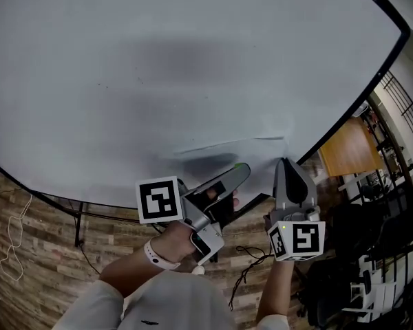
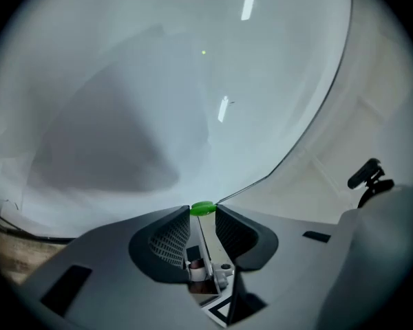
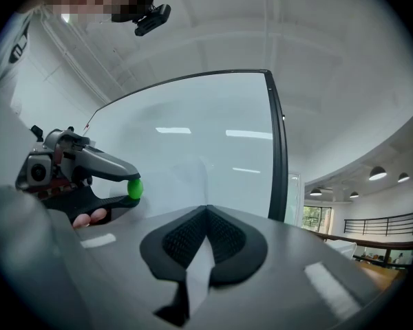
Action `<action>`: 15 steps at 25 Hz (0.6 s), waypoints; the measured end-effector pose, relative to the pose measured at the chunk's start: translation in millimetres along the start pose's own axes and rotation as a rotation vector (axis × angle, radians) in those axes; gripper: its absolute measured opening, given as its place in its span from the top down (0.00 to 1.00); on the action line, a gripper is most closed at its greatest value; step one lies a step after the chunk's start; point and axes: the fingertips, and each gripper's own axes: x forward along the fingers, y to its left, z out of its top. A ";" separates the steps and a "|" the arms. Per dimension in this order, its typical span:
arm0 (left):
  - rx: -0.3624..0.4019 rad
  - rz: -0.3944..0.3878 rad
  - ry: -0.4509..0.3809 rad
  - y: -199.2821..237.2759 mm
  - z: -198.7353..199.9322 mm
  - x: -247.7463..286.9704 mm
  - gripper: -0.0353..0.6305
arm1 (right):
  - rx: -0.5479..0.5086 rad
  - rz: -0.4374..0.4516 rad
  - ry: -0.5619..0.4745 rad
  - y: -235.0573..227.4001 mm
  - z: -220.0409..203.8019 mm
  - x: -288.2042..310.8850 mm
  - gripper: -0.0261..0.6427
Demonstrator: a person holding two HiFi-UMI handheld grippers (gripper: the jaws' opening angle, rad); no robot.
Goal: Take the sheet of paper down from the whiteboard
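Big whiteboard [image 1: 158, 60] filling most of the head view, black frame round it, brick wall [image 1: 48, 232] below. Sheet of paper [image 1: 258, 155] low on the board's right side, close to the bottom frame. White on white, so hard to spot; only the top edge showing as a faint slanted line.

Right tongs [image 1: 284, 162] clamped on the paper near its lower right corner. In the right gripper view, ribbed pads meeting at the tips with a pale wedge of paper pinched between them, and the rest of the sheet running up the board beyond.

Left tongs [image 1: 239, 173] just left of the right ones, gripping a small green magnet [image 1: 242, 167] right at the tips. Narrow gap, one pad each side of it. Same in the left gripper view: green blob dead centre between the tips, board spread out behind it. Magnet close in front of the board, near the paper's lower left part, but can't tell if it's actually touching. White wristband [image 1: 155, 254] on the left wrist.
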 end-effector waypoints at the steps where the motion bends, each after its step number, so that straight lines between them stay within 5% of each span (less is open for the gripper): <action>1: 0.042 0.008 0.003 -2.4 -3.4 -3.3 0.77 | 0.002 -0.002 -0.003 1.8 1.6 -4.1 0.94; 7: 0.277 0.059 0.018 -6.4 -17.0 -15.9 0.77 | 0.054 -0.027 -0.010 2.0 -0.5 -22.2 0.95; 15: 0.463 0.164 0.004 9.8 -19.0 -38.8 0.77 | 0.073 -0.091 -0.021 4.3 -4.3 -47.3 0.95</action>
